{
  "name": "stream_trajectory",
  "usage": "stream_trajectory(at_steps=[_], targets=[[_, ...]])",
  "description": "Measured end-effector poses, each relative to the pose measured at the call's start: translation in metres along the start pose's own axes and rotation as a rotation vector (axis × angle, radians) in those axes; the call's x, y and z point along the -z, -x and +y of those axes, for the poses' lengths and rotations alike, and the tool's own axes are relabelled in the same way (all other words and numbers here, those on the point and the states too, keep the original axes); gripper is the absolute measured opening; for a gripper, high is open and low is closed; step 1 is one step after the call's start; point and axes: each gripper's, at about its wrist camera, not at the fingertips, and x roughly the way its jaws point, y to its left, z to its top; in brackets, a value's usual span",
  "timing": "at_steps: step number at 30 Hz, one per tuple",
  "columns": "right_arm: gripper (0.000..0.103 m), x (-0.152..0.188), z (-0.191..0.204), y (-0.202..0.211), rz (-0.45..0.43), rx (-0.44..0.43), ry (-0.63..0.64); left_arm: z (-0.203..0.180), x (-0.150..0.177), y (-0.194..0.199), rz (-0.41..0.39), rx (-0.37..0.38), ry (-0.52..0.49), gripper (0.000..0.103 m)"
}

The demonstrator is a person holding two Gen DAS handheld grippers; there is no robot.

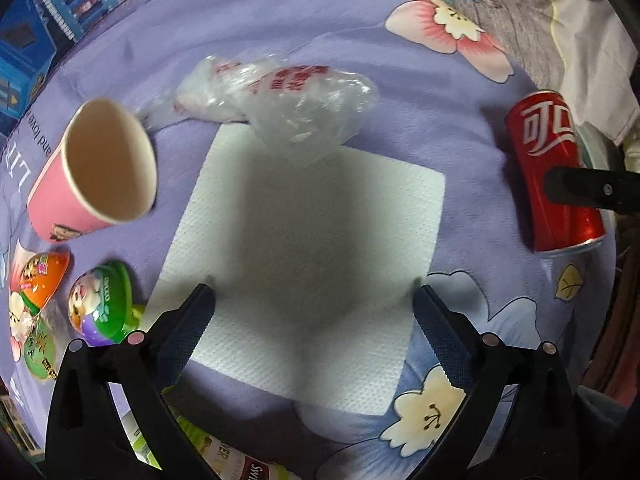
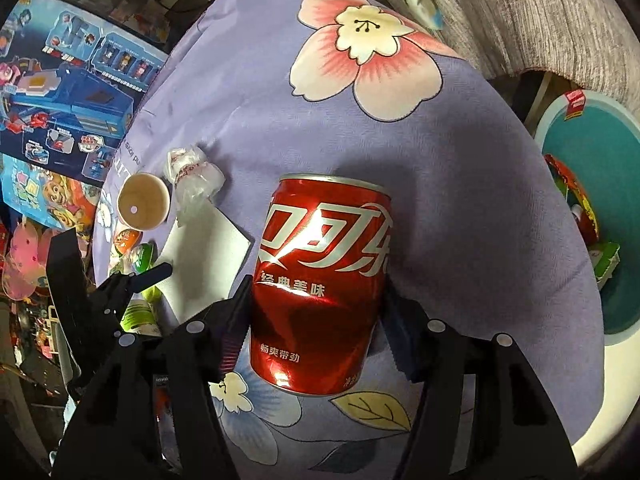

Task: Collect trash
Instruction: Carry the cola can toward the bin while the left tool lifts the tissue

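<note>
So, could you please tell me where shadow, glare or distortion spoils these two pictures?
Left wrist view: a dark shadow covers the middle of the white paper napkin, and the fisheye bends the pink paper cup outward. Right wrist view: bright glare streaks the red cola can; the corners go black.

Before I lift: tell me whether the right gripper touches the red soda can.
Touching. The right wrist view shows the right gripper pressed against both sides of the red soda can.

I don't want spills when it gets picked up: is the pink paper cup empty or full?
Empty: the pink paper cup stands upright, and its bare inside is visible to the bottom.
</note>
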Motion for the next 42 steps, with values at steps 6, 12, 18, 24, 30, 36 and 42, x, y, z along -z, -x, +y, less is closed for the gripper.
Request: stream_trajectory(at_steps=[6, 12, 18, 24, 30, 36, 42], targets=[[0.058, 0.001, -0.007, 0.001, -0.006, -0.022, -0.008, -0.010, -0.008, 0.009, -0.032, 0.024, 0.019, 0.013], [0.058, 0.006, -0.017, 0.012, -0.021, -0.034, -0.020, -0.008, 0.003, 0.029, -0.047, 0.098, 0.102, 0.004], [0.058, 0.008, -0.035, 0.037, -0.072, -0.052, -0.049, -0.031, 0.008, 0.065, -0.114, 0.154, 0.098, 0.004], [0.058, 0.006, -0.065, 0.082, -0.169, -0.056, -0.100, -0.078, -0.014, 0.085, -0.170, 0.198, 0.029, 0.004], [0.058, 0.010, -0.121, 0.139, -0.286, -0.012, -0.186, -0.142, -0.036, 0.096, -0.211, 0.266, -0.087, 0.004], [0.058, 0.019, -0.173, 0.176, -0.346, 0.032, -0.271, -0.210, -0.062, 0.089, -0.199, 0.349, -0.179, 0.004], [0.058, 0.027, -0.213, 0.186, -0.347, 0.053, -0.339, -0.256, -0.081, 0.074, -0.161, 0.386, -0.231, 0.005]])
